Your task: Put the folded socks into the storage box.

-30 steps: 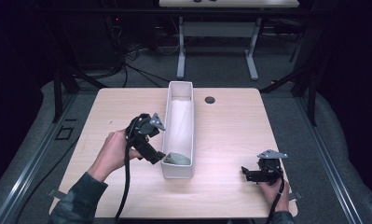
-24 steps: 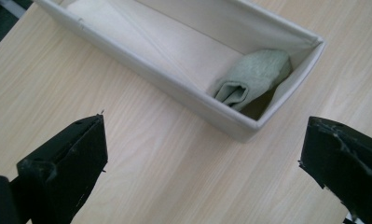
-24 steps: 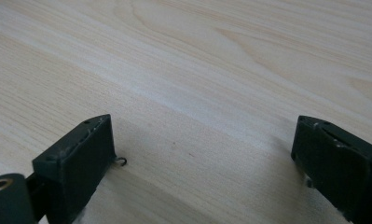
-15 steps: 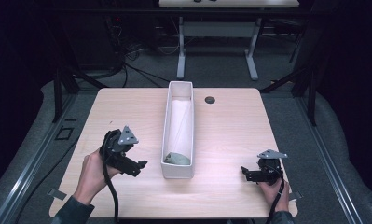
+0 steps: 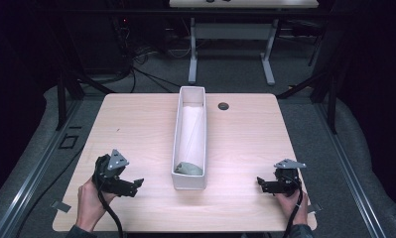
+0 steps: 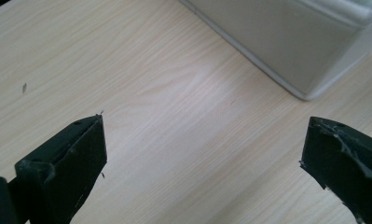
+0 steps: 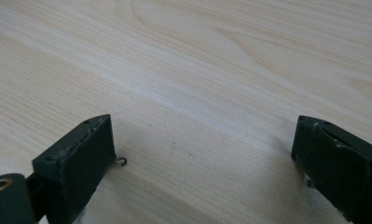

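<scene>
Pale wood-grain table point(image 5: 136, 129), matte, rounded corners. At frame centre stands a long narrow white bin point(image 5: 177, 133) — smooth plastic, straight walls; a grey-green lump point(image 5: 187, 168) sits in its near end. A small dark round disc point(image 5: 223, 105) lies on the table just right of the bin's far end. Left gripper point(image 5: 136, 186) at lower left, black jaws spread wide, nothing between them; its own view shows the bin's corner point(image 6: 309, 70) at upper right. Right gripper point(image 5: 261, 184) at lower right — jaws also wide apart over bare wood point(image 7: 211, 93). Grey table legs point(image 5: 230, 54) and cables point(image 5: 136, 69) at top of frame.
</scene>
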{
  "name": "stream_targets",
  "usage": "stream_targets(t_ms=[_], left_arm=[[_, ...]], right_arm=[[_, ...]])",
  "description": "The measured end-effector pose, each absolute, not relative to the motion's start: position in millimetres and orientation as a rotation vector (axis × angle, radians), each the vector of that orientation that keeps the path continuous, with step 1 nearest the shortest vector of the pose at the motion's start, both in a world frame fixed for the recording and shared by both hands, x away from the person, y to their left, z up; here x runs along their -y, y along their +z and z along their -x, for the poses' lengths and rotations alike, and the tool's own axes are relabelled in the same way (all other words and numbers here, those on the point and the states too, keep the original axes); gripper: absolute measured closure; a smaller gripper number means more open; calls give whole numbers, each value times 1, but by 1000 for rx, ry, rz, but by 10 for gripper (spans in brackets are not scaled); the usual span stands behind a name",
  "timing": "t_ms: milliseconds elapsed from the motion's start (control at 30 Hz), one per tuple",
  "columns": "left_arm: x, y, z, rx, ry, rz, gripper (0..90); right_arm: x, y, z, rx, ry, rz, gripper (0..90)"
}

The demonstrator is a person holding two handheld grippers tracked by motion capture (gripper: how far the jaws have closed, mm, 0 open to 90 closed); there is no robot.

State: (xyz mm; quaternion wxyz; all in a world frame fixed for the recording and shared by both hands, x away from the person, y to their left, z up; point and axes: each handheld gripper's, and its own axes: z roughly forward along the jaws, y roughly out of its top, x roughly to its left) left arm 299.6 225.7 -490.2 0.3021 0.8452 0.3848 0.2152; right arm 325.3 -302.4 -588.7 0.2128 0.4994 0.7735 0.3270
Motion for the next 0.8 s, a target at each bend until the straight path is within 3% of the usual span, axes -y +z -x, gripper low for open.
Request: stream_targets(t_ms=[367, 800], left_arm=[[-254, -545, -303, -1181, 514, -2179, 0], [-263, -573, -309, -1230, 521, -2113, 0]], right_arm=[[302, -589, -325, -2150, 918, -1390, 55], [302, -589, -325, -2147, 911, -1386, 55]])
